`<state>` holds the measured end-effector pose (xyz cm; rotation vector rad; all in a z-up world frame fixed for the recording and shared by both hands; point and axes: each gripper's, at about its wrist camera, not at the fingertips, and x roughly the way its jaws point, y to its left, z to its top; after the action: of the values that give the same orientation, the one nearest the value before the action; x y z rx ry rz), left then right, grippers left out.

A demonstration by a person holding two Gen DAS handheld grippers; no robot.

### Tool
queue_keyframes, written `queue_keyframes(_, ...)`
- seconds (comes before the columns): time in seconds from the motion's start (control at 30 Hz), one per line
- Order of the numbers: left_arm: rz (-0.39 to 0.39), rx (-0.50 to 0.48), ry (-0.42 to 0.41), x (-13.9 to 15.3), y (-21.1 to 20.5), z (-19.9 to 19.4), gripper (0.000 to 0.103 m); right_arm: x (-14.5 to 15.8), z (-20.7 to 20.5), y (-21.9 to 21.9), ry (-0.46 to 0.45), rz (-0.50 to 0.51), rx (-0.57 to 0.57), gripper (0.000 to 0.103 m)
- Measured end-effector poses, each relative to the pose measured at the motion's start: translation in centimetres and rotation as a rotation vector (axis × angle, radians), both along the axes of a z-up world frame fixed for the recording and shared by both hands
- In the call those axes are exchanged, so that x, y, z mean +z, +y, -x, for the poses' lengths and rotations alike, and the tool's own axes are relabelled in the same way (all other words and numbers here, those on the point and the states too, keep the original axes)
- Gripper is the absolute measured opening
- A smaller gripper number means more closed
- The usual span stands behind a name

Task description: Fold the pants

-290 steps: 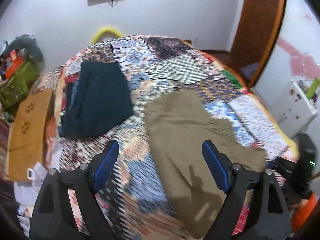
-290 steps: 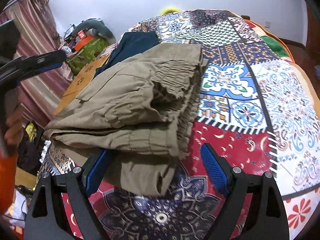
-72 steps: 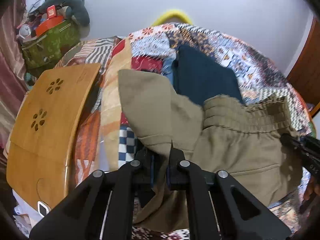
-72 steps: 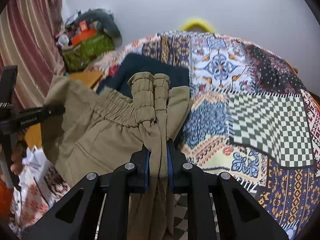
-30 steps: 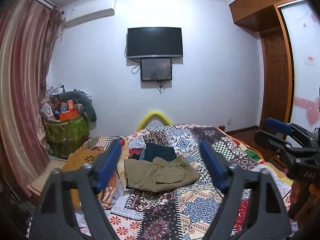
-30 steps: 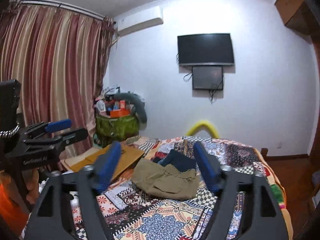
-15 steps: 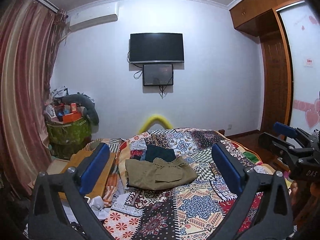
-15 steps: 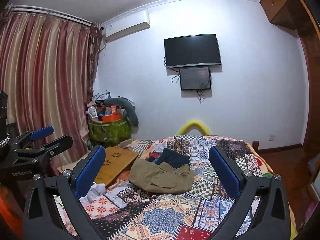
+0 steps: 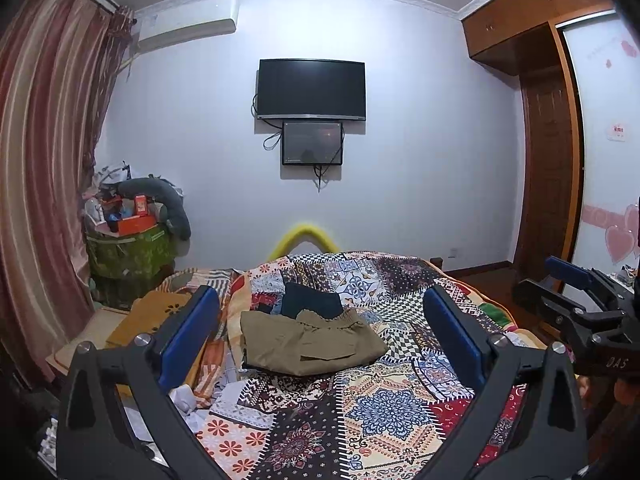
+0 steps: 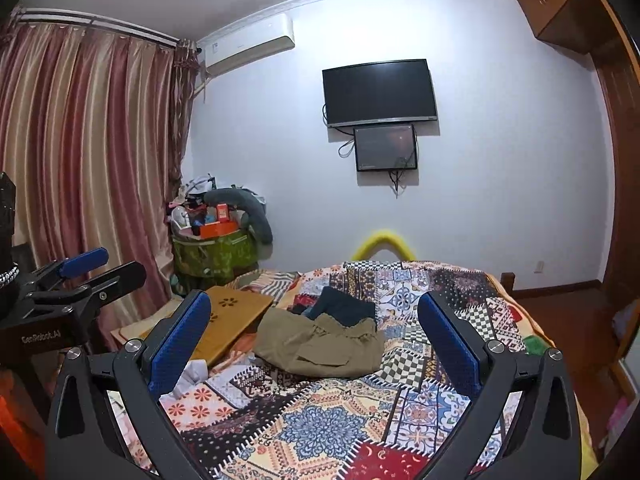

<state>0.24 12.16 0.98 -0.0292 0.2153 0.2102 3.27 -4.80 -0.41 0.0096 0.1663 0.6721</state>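
**Folded pants lie on the bed, both grippers wide and empty**

The pants, khaki and folded into a flat bundle with the elastic waistband at the far edge, lie on the patchwork quilt toward the far left part of the bed. Their far edge overlaps a dark blue garment that lies just behind them. In the right wrist view the same bundle sits just beside a wooden board that lies off the bed's left edge.

The left gripper is held back from the bed, well apart from the pants. Its jaws have just been opening and now stand spread wide, with nothing between the blue pads. The right gripper is likewise held back, its jaws also just opened to full spread and empty. Each gripper shows at the edge of the other's view: the right one at the right side of the left wrist view, the left one at the left side of the right wrist view.

On the far wall hang a TV and a smaller screen under it. A striped curtain covers the left side, with a green basket piled with clutter beside it.
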Motion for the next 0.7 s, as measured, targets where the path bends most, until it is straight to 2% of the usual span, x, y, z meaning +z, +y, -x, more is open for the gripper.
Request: queue_keyframes(0.7,0.021,0.002,0.009,-0.60,0.32,-0.55,0.103,0.05,0.11,-0.11,0.007,0.007,-0.009,0.103)
